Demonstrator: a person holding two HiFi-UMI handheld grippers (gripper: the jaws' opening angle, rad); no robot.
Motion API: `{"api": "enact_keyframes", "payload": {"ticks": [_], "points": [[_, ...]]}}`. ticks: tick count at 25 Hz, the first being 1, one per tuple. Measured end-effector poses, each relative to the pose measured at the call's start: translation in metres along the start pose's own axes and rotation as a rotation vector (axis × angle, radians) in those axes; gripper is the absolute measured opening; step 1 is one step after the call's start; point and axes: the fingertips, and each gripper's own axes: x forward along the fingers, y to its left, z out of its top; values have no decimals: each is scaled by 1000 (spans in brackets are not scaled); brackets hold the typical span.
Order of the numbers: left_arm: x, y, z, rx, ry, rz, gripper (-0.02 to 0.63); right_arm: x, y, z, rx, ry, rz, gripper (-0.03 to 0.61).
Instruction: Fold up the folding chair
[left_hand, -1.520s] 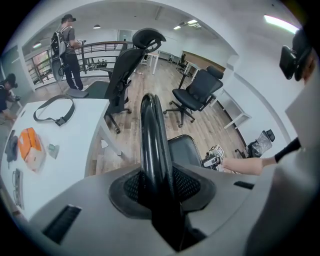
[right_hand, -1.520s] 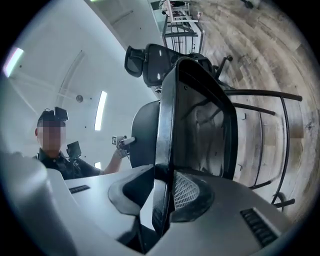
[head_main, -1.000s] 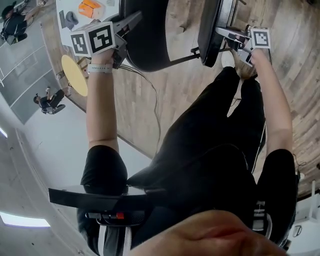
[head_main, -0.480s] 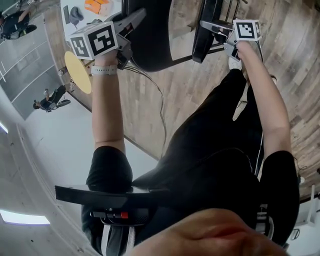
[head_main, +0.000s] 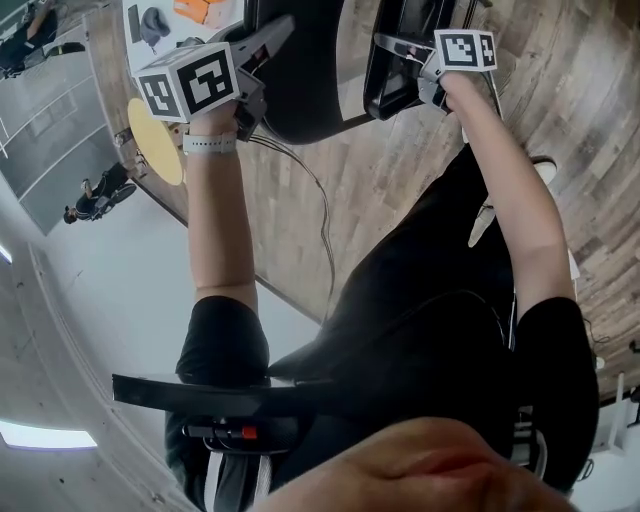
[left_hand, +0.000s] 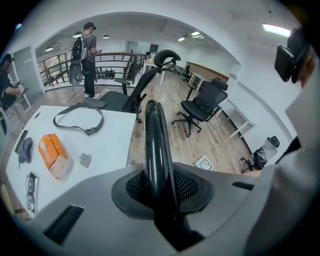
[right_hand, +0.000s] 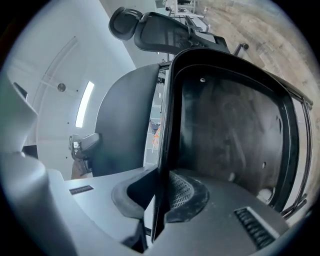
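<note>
Seat (right_hand: 230, 130) swung nearer backrest (left_hand: 152, 140); only gripper views show L hand-held gripper (left_hand: 159, 186) clamping backrest, R hand-held gripper (right_hand: 159, 196) seat.

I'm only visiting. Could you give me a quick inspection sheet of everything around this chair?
Surface: wooden floor; white table nearby.
Job's things: folding chair, with its seat raised on edge, apart from the backrest.
Clutter: orange box, strap and glasses on the table.
Grippers: left hand-held gripper shut on backrest rim; right hand-held gripper shut on seat edge.
Cables: thin cable across the floor.
Surroundings: office chairs; person by a railing.
</note>
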Motion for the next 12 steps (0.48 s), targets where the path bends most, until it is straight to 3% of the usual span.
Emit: {"api": "enact_keyframes", "payload": {"ticks": [12], "points": [[-5,53,-5,20,5,37,83,47,-9,3,-81,29,-73,35]]}}
